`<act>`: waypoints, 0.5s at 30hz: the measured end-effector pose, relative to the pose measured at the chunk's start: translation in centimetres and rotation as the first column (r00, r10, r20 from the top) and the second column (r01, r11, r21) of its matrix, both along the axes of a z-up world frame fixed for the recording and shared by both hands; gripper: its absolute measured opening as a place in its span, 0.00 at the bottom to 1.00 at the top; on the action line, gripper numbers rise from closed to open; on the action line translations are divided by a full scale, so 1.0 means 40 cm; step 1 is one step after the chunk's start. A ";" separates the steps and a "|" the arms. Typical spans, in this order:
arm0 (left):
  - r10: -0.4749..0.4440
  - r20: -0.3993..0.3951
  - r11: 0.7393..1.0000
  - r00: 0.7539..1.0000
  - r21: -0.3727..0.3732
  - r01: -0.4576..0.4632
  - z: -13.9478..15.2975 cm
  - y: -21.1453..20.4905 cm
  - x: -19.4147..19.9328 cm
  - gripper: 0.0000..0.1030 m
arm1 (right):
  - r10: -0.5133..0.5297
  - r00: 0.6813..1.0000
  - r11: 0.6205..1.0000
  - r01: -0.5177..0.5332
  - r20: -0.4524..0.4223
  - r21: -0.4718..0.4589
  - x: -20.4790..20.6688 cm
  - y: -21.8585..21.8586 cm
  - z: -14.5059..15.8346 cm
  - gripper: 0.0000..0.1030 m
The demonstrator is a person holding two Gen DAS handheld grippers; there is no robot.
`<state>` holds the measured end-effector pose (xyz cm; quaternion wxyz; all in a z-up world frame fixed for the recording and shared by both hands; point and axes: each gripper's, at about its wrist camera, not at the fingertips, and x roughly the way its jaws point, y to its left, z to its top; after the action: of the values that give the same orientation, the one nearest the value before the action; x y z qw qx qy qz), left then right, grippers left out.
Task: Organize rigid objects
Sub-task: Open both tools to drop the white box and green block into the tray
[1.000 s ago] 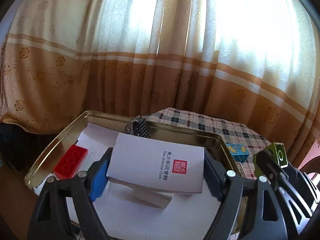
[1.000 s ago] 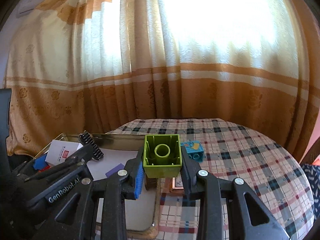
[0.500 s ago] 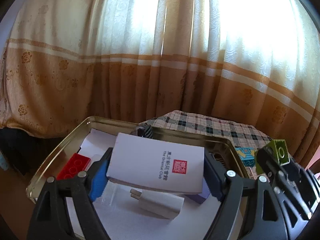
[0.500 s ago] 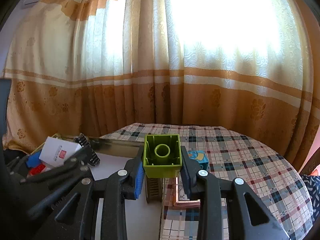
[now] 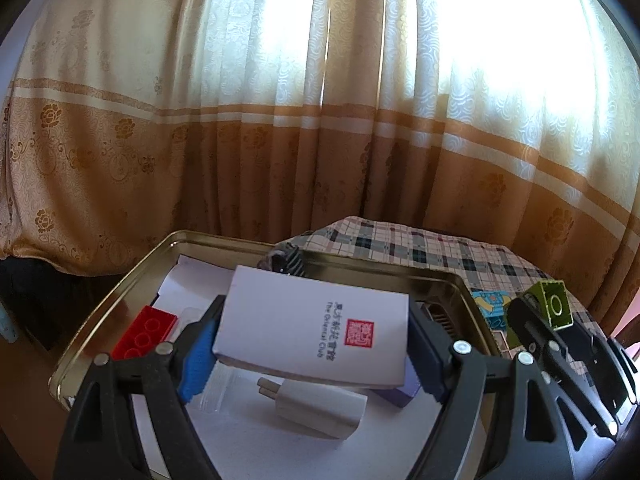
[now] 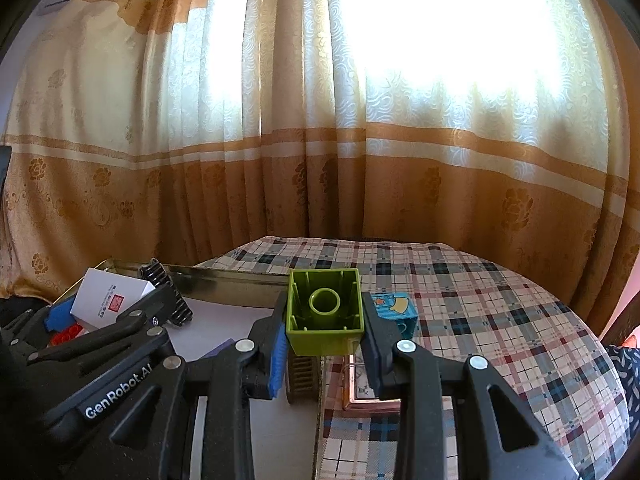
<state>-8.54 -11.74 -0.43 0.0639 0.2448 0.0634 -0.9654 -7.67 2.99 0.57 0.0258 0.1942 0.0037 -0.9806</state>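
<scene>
two claws in play, both loaded: the left claw is clamped across a white box with a red seal and dark lettering on its top, one pad on each short side, holding it up off the floor of the gold metal tray and tilted a little. under the box, on the white paper lining the tray, lies a white plug adapter with its prongs pointing left, and just behind it a lilac block peeks out by the right finger. a red brick sits at the tray's left side, and a black toothed clip leans at the far rim

over to the right claw, closed tight on a green brick, hollow underside facing the camera, held above the tray's right edge where it meets the checked cloth of the table. a blue printed brick rests on the cloth just beyond the right finger, and a copper-edged tile lies on the cloth beneath the claw. patterned curtains hang behind, bright with daylight
</scene>
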 end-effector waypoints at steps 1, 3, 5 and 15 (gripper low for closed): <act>0.002 0.000 1.000 1.000 0.000 -0.002 0.000 -0.001 -0.001 0.80 | 0.000 1.000 1.000 0.000 0.000 0.001 -0.002 -0.001 0.000 0.33; 0.000 0.003 1.000 1.000 0.004 0.000 0.000 -0.003 -0.003 0.80 | 0.000 1.000 1.000 0.000 0.008 -0.003 -0.009 0.001 -0.001 0.33; 0.003 0.007 1.000 1.000 0.004 -0.003 0.000 -0.004 -0.004 0.80 | -0.001 1.000 1.000 0.001 0.015 -0.006 -0.017 0.003 -0.003 0.33; 0.073 0.044 0.997 0.996 0.036 -0.075 -0.012 -0.041 -0.017 0.80 | 0.067 0.996 0.997 -0.068 0.052 0.022 -0.052 -0.030 -0.011 0.33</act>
<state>-9.21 -13.40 -0.91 0.0963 0.2641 0.0893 -0.9555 -9.77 1.78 0.15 0.0569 0.2191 0.0212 -0.9738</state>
